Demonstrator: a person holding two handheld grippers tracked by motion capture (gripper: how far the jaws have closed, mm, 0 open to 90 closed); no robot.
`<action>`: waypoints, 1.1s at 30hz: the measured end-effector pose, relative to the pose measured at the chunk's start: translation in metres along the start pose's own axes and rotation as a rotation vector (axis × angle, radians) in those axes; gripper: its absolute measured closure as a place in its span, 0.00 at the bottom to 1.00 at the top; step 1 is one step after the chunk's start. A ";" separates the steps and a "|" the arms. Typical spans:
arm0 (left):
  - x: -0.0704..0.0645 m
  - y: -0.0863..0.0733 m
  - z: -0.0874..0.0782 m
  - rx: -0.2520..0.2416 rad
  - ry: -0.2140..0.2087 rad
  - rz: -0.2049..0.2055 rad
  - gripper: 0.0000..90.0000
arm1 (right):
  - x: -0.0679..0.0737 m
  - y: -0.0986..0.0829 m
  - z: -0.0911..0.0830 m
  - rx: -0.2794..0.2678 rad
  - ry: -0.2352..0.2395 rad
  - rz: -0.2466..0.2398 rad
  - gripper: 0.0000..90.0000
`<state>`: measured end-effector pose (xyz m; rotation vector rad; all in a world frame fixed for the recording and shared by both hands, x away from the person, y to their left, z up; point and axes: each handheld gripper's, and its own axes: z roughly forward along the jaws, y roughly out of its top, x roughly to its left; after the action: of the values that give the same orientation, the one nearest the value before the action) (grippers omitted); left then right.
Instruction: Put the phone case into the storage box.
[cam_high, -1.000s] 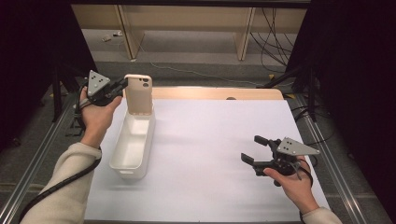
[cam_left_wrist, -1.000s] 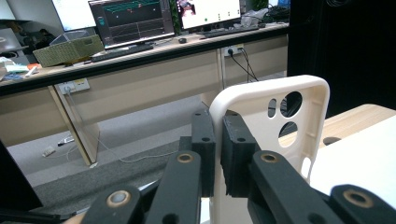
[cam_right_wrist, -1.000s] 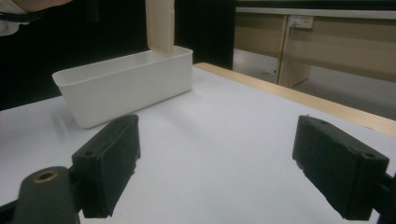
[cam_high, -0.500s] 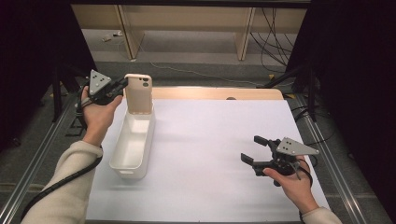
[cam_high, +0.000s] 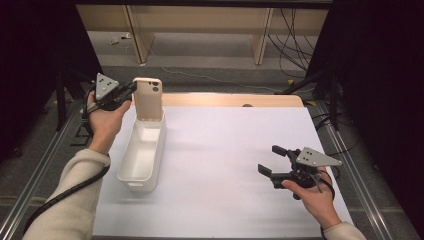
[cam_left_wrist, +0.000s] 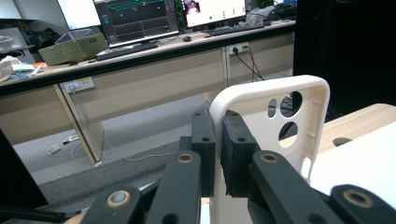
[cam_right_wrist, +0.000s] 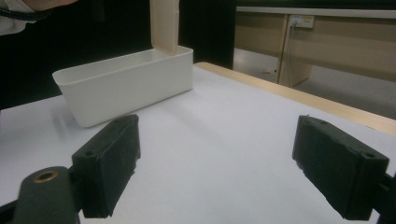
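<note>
Phone case held upright over the far end of the white bin.
At upper left, the left tongs (cam_high: 131, 90) pinch the phone case (cam_high: 148, 98) by its edge; it should go down vertically into the bin (cam_high: 141, 156) before release. The right tongs (cam_high: 273, 162), lower right, are spread and idle.

Phone case (cam_left_wrist: 261, 130): bottom cut off by frame edge in my left hand-held gripper view, lower part behind the jaws. In right hand-held gripper view its top is cropped, foot hidden inside the bin (cam_right_wrist: 126, 84).
</note>
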<state>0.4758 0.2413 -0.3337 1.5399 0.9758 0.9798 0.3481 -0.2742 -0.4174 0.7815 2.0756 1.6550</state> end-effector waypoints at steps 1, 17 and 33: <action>0.000 0.000 0.000 0.000 0.001 -0.001 0.94 | 0.000 0.000 0.000 0.000 0.000 0.001 0.18; 0.003 -0.001 0.004 0.001 0.004 -0.003 0.94 | 0.000 0.000 0.000 0.003 -0.003 0.003 0.18; 0.005 -0.001 0.008 0.002 0.006 -0.006 0.94 | 0.000 0.000 0.000 0.003 -0.001 0.003 0.18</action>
<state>0.4849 0.2433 -0.3352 1.5359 0.9858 0.9797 0.3483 -0.2745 -0.4176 0.7868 2.0778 1.6536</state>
